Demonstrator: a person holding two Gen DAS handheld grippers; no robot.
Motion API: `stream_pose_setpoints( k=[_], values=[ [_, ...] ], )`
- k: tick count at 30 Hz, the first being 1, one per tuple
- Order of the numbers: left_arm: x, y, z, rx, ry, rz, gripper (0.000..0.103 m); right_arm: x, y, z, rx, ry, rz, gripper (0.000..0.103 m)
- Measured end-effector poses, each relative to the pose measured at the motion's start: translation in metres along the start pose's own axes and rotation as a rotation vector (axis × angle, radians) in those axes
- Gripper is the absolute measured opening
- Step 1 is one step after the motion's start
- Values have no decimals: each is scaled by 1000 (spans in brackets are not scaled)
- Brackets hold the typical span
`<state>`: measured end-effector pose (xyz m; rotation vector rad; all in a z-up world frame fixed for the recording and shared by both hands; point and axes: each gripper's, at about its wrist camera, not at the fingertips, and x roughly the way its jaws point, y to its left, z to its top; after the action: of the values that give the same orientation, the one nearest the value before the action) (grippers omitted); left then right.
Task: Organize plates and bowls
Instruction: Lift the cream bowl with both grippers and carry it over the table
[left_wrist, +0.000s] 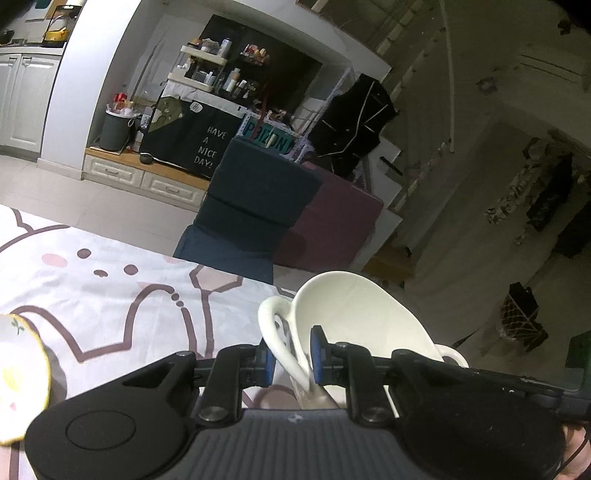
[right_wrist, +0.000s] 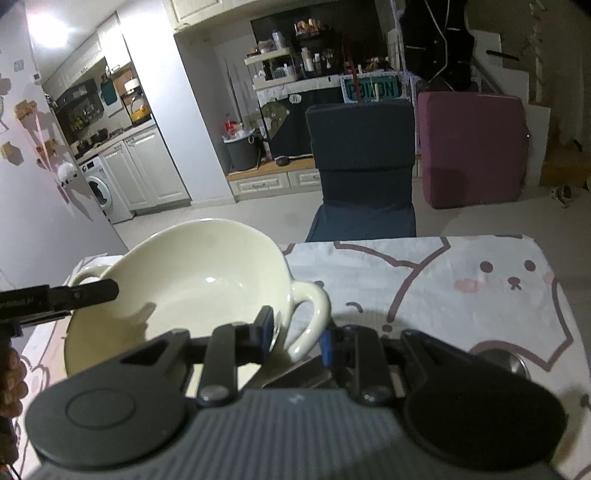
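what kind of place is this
Most likely a lived-in home, an open dining area beside a kitchen. A front-loading white washing machine sits under kitchen cabinets, a dark blue covered chair stands at a table with a cartoon-bear tablecloth, and a cream two-handled ceramic bowl is there.
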<state>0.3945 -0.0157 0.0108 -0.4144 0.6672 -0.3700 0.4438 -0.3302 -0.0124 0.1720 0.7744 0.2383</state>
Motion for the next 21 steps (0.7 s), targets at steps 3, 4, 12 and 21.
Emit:
stream_pose_setpoints(
  k=[3, 4, 12, 21],
  values=[
    [-15, -6, -6, -3, -3, -15, 20, -18, 1, -8, 4, -16, -4, 30],
    [-20, -8, -9, -1, -4, -19, 20, -22, 2, -11, 4, -19, -4, 30],
    [-57, -9, -37, -6, -9, -49, 20, -60, 10, -39, -17, -52, -6, 30],
    [-84, -1, -79, -22, 27, -67, 20, -86, 18, -76, -18, -49, 14, 30]
  ],
)
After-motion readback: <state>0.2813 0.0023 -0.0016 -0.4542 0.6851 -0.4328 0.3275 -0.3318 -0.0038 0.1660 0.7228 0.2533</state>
